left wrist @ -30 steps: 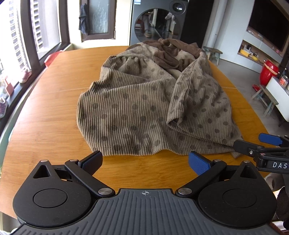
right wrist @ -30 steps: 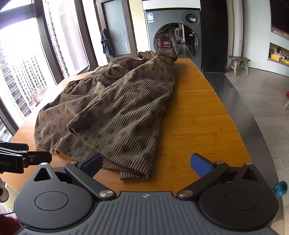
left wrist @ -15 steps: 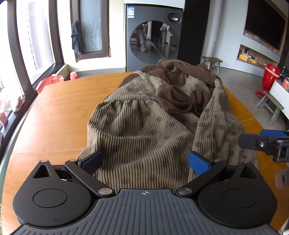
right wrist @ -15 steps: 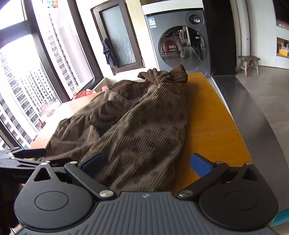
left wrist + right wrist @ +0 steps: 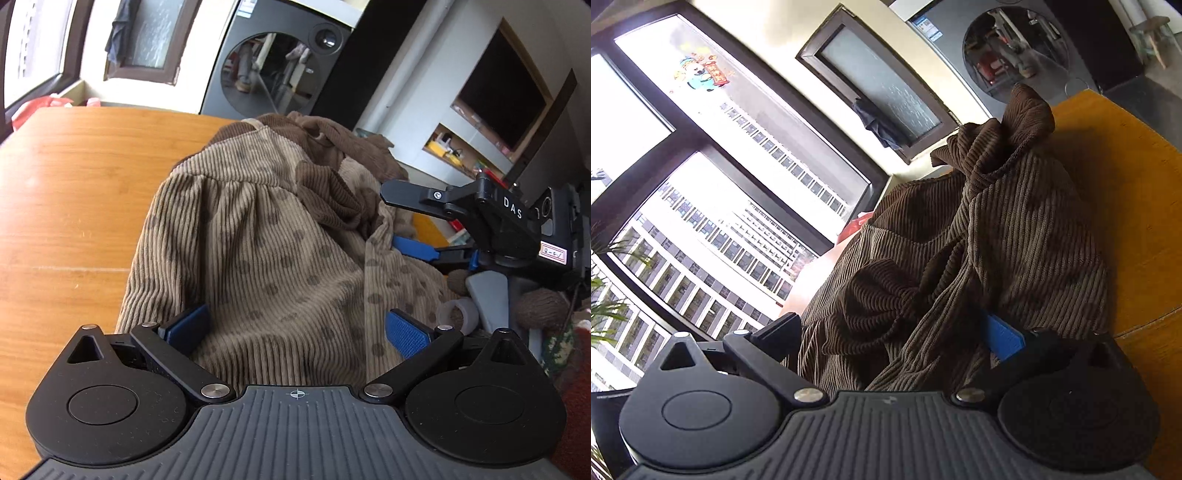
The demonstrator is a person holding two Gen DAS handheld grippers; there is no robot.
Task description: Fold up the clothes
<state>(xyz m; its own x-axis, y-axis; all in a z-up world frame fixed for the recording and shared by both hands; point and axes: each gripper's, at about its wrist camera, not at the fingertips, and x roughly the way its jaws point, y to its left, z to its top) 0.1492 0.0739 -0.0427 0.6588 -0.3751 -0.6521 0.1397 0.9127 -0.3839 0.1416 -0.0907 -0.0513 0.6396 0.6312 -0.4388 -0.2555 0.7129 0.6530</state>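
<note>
One dress (image 5: 266, 258) lies bunched and unfolded on the table (image 5: 74, 192), my left gripper (image 5: 295, 326) and right gripper (image 5: 905, 332) both spread wide over its cloth, so folding remains outstanding.

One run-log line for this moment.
step: reaching into garment | left gripper: open, cloth between fingers | right gripper: open, cloth between fingers | dress: crumpled on table, unfolded

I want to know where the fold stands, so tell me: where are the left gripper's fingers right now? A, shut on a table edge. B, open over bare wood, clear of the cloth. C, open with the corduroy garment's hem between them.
C: the left gripper is open, its blue-padded fingers straddling the hem of the spotted corduroy garment.
</note>
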